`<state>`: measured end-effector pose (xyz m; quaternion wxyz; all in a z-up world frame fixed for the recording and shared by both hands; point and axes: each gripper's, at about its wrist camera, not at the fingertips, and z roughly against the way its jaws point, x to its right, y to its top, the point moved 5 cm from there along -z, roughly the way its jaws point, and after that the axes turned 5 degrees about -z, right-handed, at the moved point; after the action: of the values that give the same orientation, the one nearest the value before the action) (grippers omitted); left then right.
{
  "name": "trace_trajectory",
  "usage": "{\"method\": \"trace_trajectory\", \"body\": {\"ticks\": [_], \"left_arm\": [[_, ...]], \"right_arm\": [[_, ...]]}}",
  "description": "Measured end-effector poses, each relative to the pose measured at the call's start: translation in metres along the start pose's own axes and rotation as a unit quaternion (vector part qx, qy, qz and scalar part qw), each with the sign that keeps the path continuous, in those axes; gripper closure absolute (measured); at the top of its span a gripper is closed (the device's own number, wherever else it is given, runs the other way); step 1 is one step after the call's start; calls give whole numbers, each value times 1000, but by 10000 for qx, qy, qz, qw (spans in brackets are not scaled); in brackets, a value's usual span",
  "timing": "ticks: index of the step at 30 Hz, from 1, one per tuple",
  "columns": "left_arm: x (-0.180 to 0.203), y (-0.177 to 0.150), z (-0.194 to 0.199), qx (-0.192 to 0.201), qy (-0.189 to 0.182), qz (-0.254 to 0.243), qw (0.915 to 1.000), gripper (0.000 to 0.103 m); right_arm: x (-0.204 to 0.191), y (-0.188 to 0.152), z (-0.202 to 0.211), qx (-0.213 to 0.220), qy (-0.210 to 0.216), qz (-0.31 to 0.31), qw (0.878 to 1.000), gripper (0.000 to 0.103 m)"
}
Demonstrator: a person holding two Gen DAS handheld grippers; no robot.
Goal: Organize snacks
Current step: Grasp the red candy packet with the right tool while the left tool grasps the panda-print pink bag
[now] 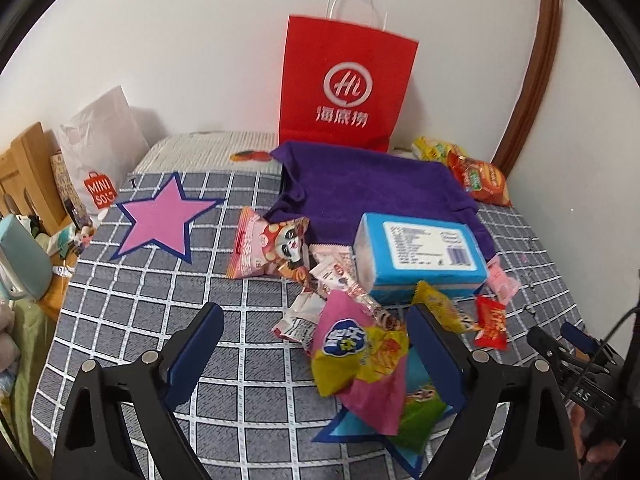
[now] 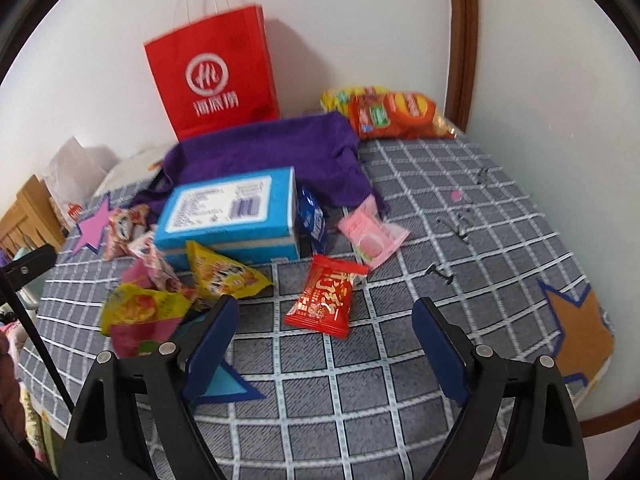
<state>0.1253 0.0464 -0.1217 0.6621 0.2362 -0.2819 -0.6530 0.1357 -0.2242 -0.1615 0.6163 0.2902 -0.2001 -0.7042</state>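
On the bed's near side, the red packet (image 2: 325,298) lies flat just ahead of the right gripper (image 2: 324,344), jaws open and empty; light, crinkly, slippery—best pinched at a sealed edge.

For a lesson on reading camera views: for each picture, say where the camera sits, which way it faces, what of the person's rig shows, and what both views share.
Left wrist: on the left gripper, facing down across the checked bedspread at the pink-and-yellow snack bag; its open fingers show, the right gripper at the edge.
Right wrist: on the right gripper, facing the small red snack packet; its open fingers show.
Shared: red paper bag, blue box, purple towel.
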Motion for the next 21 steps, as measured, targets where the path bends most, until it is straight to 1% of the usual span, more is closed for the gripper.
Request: {"method": "trace_trajectory", "body": {"ticks": [2, 3, 11, 12, 13, 15, 16, 17, 18, 19, 21], "left_arm": [[-4, -2, -8, -54, 13, 33, 10000, 11], [-6, -3, -13, -74, 15, 57, 10000, 11], [-22, -2, -40, -249, 74, 109, 9996, 11], [-24, -2, -42, -264, 75, 120, 9995, 11], [-25, -2, -44, -267, 73, 127, 9995, 11], [-28, -2, -49, -299, 77, 145, 9994, 11], [-30, -2, -52, -327, 82, 155, 9993, 11], [-32, -2, -56, -354, 81, 171, 9992, 11], [-33, -2, -59, -377, 70, 188, 9991, 11], [-34, -1, -62, -401, 61, 198, 9990, 11], [-35, -1, -67, -435, 66, 203, 9988, 11]], "right_arm": [[2, -2, -21, -156, -27, -36, 9999, 19], [3, -3, -29, -230, -39, -49, 9997, 23], [7, -5, -78, -511, -82, -160, 9985, 25], [6, -5, -84, -556, -68, -191, 9982, 27], [5, -6, -89, -592, -59, -207, 9980, 31], [3, -9, -99, -729, -86, -186, 9971, 35], [-1, -10, -100, -608, -268, -12, 9978, 41], [-3, -11, -103, -583, -409, 146, 9974, 42], [-5, -11, -102, -525, -438, 217, 9974, 48], [-6, -12, -100, -506, -343, 214, 9979, 53], [-4, -13, -97, -518, -302, 186, 9980, 55]]}}
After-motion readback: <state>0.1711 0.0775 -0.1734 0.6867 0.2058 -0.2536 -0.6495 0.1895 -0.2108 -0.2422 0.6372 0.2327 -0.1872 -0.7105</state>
